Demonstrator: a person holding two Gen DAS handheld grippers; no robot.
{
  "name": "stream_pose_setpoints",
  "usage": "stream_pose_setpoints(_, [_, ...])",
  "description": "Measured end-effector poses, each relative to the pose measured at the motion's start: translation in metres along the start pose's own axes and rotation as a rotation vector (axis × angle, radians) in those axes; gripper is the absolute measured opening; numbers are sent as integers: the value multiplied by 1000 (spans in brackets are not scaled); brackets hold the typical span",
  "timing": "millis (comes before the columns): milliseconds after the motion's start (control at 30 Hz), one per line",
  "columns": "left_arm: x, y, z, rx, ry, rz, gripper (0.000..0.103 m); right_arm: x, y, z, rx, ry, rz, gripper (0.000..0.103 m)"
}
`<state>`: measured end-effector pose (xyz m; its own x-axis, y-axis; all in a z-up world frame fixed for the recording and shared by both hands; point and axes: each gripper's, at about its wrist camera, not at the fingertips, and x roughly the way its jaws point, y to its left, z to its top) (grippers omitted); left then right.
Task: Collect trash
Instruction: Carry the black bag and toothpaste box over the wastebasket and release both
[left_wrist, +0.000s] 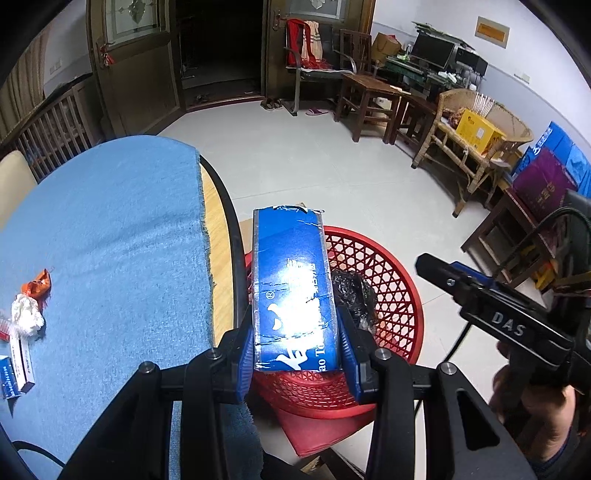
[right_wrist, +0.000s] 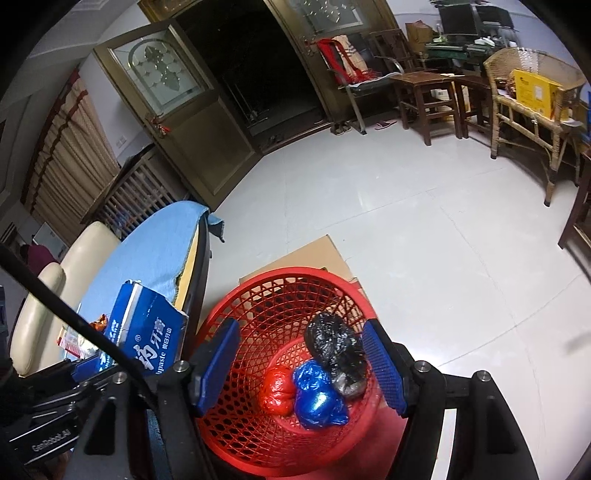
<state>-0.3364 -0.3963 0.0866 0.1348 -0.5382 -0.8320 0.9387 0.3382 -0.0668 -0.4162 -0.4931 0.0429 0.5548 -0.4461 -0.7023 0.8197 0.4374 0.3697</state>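
Step in hand: carrying one piece of trash from the table to the bin; by my reading this is the moment just before the drop.
Left gripper (left_wrist: 295, 354): its blue pads are clenched on the near end of the toothpaste box (left_wrist: 293, 291), one pad on each long side, the box pointing away from the camera.
Toothpaste box: blue, glossy, far end torn open; it hangs over the near left part of the red basket (left_wrist: 373, 266), just right of the table edge (left_wrist: 231, 236).
Right gripper (right_wrist: 299, 363): fingers spread wide with nothing between them, hovering above the basket mouth; the right wrist view looks straight down into it.
Red basket: stands on the floor on a flat piece of cardboard (right_wrist: 314, 254), just beside the table; inside lie a black bag (right_wrist: 334, 345), a blue bag (right_wrist: 317, 397) and a red bag (right_wrist: 277, 393), bunched together at the bottom.
Left on the table: on the blue cloth (left_wrist: 110, 229), far left, an orange wrapper (left_wrist: 37, 284), a white crumpled tissue (left_wrist: 26, 314) and small boxes (left_wrist: 16, 369) at the frame edge.
Next move calls for: bringing the box a little further right so it is clear of the rim, then parting the left fingers so it falls in; the box is long, so it may lodge upright against the wall.
After that: back to the table for the remaining litter, so the task looks partway done.
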Motion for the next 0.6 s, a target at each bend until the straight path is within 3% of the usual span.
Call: stream_pose_setpoints(600, [15,-29,4,82,42,82,42,-23,-23,0,49,-30,-22,72])
